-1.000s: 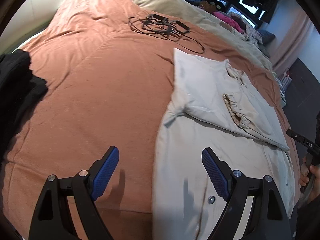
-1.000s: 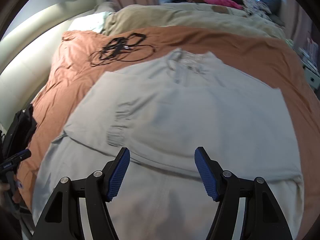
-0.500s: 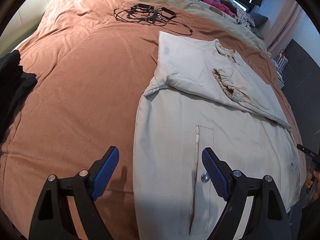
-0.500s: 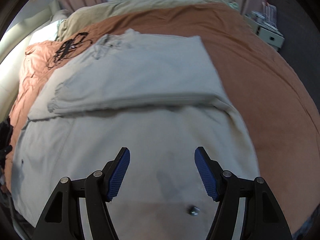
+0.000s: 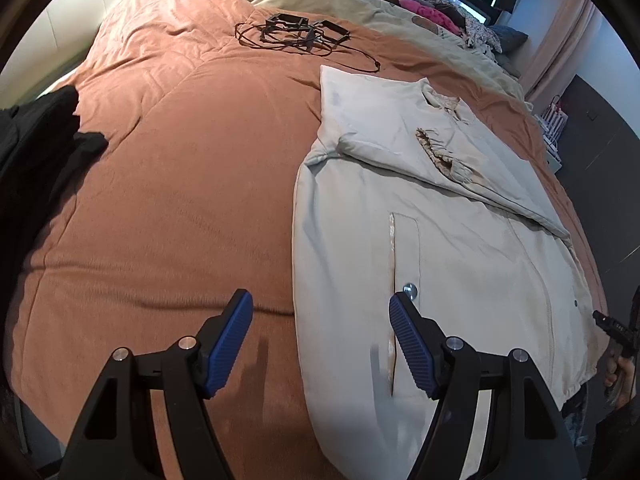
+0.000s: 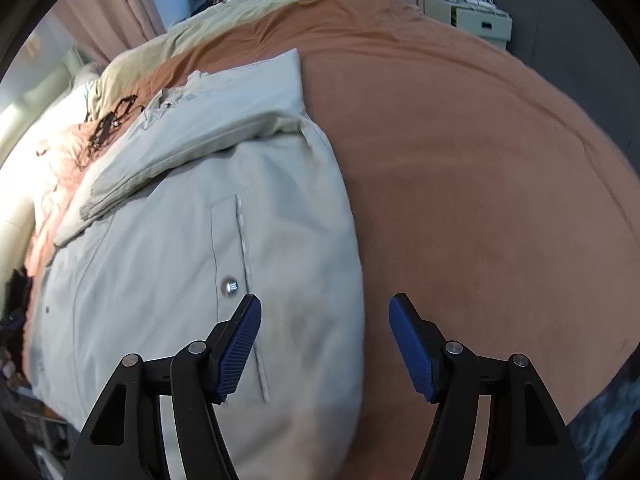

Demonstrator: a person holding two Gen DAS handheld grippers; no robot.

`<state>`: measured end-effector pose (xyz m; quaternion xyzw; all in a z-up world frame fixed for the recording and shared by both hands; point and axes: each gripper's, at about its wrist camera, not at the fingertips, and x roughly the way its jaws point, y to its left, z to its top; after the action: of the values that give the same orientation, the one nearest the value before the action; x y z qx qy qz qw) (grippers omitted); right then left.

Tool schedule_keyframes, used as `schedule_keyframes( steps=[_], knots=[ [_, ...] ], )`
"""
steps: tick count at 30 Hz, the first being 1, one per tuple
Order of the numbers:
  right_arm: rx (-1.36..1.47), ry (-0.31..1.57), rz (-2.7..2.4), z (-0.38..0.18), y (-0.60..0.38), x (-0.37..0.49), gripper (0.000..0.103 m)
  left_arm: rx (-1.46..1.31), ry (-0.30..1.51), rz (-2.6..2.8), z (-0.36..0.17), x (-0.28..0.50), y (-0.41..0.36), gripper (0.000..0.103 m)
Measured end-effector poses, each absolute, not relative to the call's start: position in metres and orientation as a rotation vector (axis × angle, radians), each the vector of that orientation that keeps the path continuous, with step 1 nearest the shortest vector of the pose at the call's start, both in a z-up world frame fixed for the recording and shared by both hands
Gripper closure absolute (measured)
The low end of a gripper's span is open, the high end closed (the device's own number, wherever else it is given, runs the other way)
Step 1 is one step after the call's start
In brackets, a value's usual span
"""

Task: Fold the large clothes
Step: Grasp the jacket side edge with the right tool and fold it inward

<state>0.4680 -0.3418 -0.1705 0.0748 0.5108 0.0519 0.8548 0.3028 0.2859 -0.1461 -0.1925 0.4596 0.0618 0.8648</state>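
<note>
A pale beige jacket [image 5: 460, 240] lies flat on the orange-brown duvet [image 5: 180, 160], front up, with its sleeves folded across the chest. My left gripper [image 5: 322, 308] hovers over the jacket's left side edge near the hem. Its jaws are closing, and the blue pads touch no cloth. In the right wrist view the jacket [image 6: 180, 220] fills the left half. My right gripper [image 6: 326, 308] stands open above its right side edge, one pad over cloth and the other over bare duvet [image 6: 480, 200]. Neither gripper holds anything.
Black cables with small frames [image 5: 300, 34] lie on the duvet beyond the collar. A black garment [image 5: 36, 152] hangs over the bed's left edge. A beige blanket [image 5: 360, 4] and piled clothes sit at the far end. Pale shelves [image 6: 468, 16] stand past the bed.
My left gripper has slid along the jacket's left edge and its jaws have narrowed. My right gripper has swept across the jacket from its middle to its right edge.
</note>
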Motion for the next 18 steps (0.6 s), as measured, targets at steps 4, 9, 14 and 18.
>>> schedule_keyframes(
  steps=[4, 9, 14, 18],
  knots=[
    [0.262, 1.077, 0.16, -0.182, -0.355, 0.448, 0.044, -0.442, 0.993, 0.104, -0.157, 0.29, 0.282, 0.041],
    [0.398, 1.11, 0.235, -0.206, -0.358, 0.428, 0.056, -0.511, 1.028, 0.071, -0.181, 0.274, 0.275, 0.046],
    [0.491, 1.1, 0.307, -0.212, -0.351, 0.417, 0.057, -0.548, 1.036, 0.034, -0.194, 0.261, 0.268, 0.051],
    [0.555, 1.109, 0.349, -0.218, -0.347, 0.412, 0.057, -0.592, 1.025, -0.013, -0.197, 0.253, 0.264, 0.051]
  ],
)
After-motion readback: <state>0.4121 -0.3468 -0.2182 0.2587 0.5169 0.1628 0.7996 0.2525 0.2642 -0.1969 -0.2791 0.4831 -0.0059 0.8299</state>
